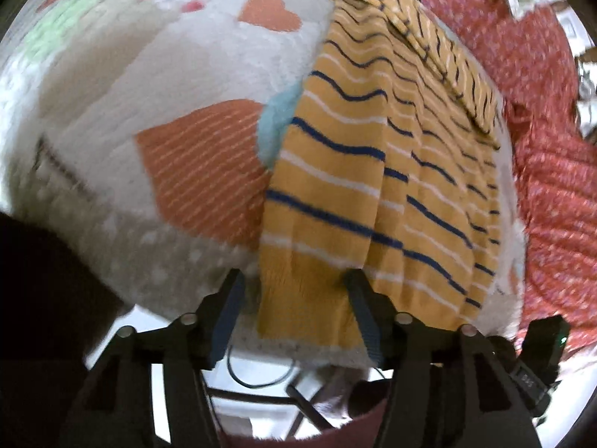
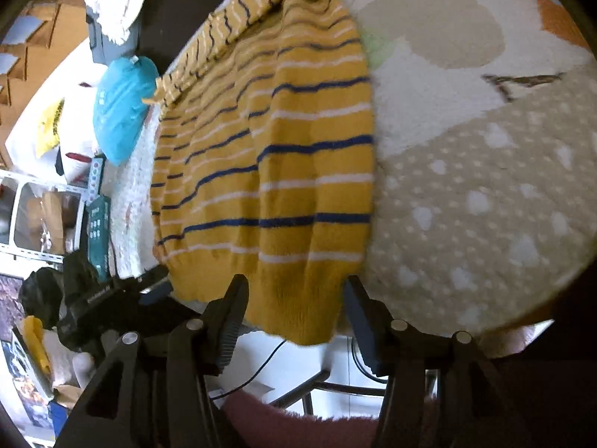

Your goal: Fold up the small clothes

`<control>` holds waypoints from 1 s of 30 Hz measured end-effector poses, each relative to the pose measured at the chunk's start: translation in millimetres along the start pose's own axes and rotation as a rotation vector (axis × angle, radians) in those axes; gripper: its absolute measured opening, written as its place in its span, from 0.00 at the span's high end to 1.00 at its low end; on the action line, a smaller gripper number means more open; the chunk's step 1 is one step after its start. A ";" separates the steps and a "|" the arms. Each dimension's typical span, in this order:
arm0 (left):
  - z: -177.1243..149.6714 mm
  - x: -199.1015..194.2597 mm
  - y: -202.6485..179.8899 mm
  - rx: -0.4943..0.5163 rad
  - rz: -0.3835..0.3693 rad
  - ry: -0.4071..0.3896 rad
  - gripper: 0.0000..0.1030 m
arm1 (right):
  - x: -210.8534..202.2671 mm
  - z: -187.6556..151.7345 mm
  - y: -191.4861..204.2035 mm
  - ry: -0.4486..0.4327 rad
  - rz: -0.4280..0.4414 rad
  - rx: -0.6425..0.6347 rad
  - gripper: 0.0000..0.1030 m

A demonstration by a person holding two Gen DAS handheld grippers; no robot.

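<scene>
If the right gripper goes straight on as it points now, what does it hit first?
Most likely the plain hem of the yellow striped sweater, lying between the right gripper's open jaws; depth is unclear.

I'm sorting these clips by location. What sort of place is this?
Probably a lived-in home room: a fluffy patterned blanket serves as the folding surface under the striped sweater, with cluttered shelves and wooden chairs behind.

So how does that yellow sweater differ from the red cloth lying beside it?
The yellow sweater carries navy and white stripes; the red cloth has a fine speckled print. The sweater lies spread flat on the fluffy blanket, its hem between open jaws, while the red cloth is bunched at the side. Both are fabric.
</scene>
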State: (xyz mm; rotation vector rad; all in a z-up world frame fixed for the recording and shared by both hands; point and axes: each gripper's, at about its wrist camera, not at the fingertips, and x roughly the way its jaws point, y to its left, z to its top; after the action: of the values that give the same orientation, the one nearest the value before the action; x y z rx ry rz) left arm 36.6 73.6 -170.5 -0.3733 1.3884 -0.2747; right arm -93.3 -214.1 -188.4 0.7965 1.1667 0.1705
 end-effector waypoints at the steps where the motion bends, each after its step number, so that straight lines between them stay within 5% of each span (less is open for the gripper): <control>1: 1.2 4.2 -2.5 0.011 0.004 0.006 0.39 | 5.3 1.3 1.4 0.006 -0.001 -0.003 0.43; 3: 0.7 7.9 -8.6 0.030 -0.004 0.007 0.30 | 12.4 2.2 7.3 0.002 0.017 -0.018 0.41; 6: -3.9 11.5 -16.6 0.065 -0.066 0.056 0.29 | 17.9 3.6 16.6 -0.004 0.033 -0.067 0.43; 7: -5.8 13.2 -18.0 0.085 -0.048 0.077 0.42 | 20.5 3.7 19.9 0.001 0.038 -0.082 0.54; 8: -7.9 12.8 -19.5 0.106 -0.009 0.081 0.69 | 24.7 3.2 23.4 0.019 0.028 -0.098 0.69; 9: -8.6 12.9 -19.0 0.110 -0.020 0.095 0.82 | 28.9 2.3 25.1 0.035 0.018 -0.102 0.91; 10: -8.7 11.6 -17.5 0.093 -0.062 0.112 0.89 | 31.5 1.3 25.9 0.047 0.010 -0.103 0.91; 17: -5.2 -48.0 -25.2 0.058 -0.167 0.013 0.89 | -15.1 6.0 48.1 -0.049 0.072 -0.132 0.92; 30: 39.5 -90.4 -56.1 0.059 -0.179 -0.100 0.90 | -58.9 49.8 84.8 -0.157 0.171 -0.154 0.92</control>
State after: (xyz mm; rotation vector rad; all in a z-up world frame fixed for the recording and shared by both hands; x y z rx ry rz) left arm 62.3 62.7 -60.5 -0.4579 1.2479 -0.4376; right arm -51.3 -206.4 -82.0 0.7586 0.9256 0.3293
